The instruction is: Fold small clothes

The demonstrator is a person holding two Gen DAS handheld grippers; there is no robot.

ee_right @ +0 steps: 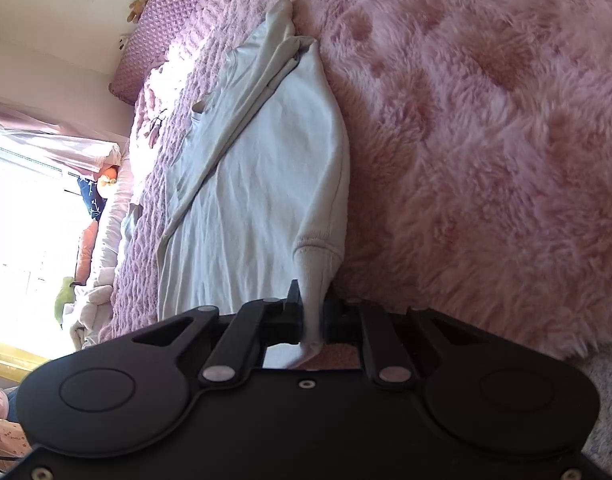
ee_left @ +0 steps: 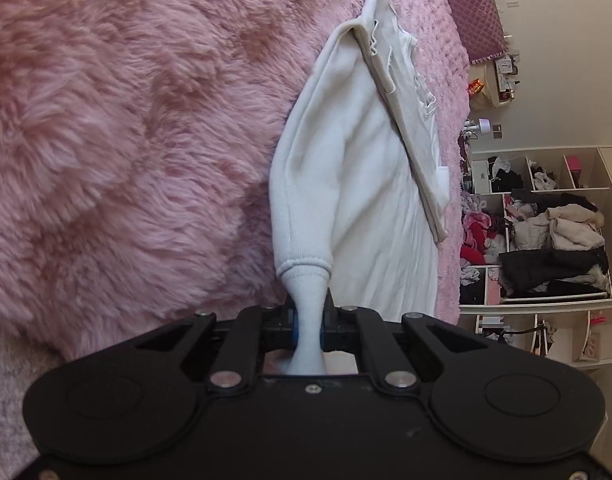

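Note:
A small white long-sleeved garment (ee_left: 366,184) lies on a pink fluffy blanket (ee_left: 126,140), partly folded, with a beige layer (ee_left: 410,120) over its far side. My left gripper (ee_left: 310,320) is shut on a ribbed sleeve cuff (ee_left: 304,276) of the garment. In the right wrist view the same garment (ee_right: 258,168) lies on the pink blanket (ee_right: 486,160). My right gripper (ee_right: 312,316) is shut on the other sleeve cuff (ee_right: 316,268). Both sleeves are pulled taut toward the grippers.
A textured pink bedspread (ee_left: 446,40) and purple quilted headboard (ee_right: 166,20) lie beyond the garment. White shelves stuffed with clothes (ee_left: 546,232) stand to one side. A bright window (ee_right: 22,220) and soft toys (ee_right: 90,292) are on the other side.

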